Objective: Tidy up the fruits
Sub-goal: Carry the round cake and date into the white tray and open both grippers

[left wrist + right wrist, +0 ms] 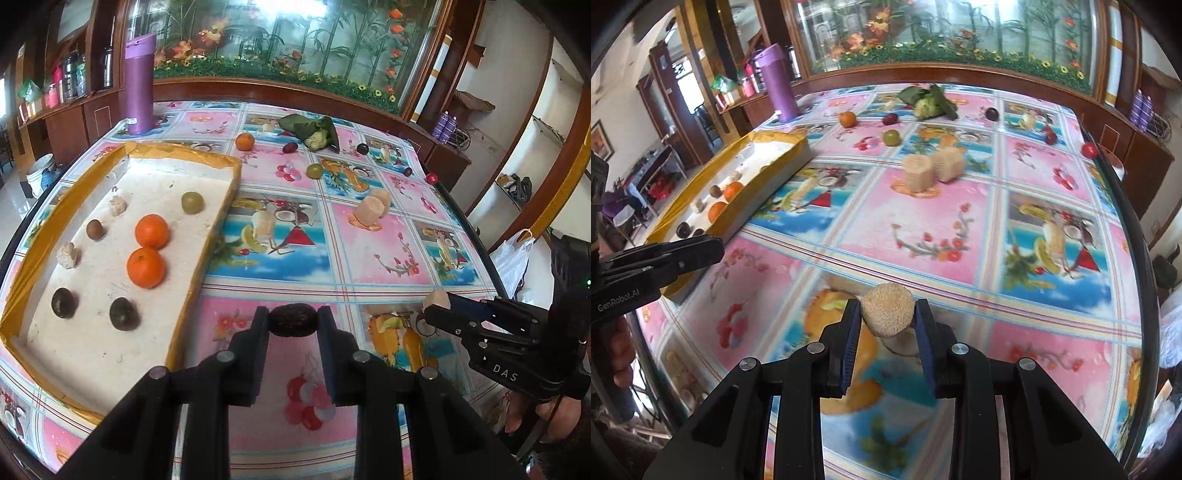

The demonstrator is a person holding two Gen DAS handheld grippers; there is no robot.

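Note:
My left gripper is shut on a dark wrinkled fruit and holds it above the tablecloth, just right of the white foam tray. The tray holds two oranges, a green fruit, several dark fruits and pale chunks. My right gripper is shut on a beige sugarcane chunk above the table; it also shows in the left wrist view. Loose on the table are two beige chunks, an orange, a green fruit, and red and dark fruits.
A purple flask stands at the far left of the table. A leafy cauliflower lies at the far middle. A wooden cabinet with a painted glass panel runs behind the table. A red fruit sits at the right edge.

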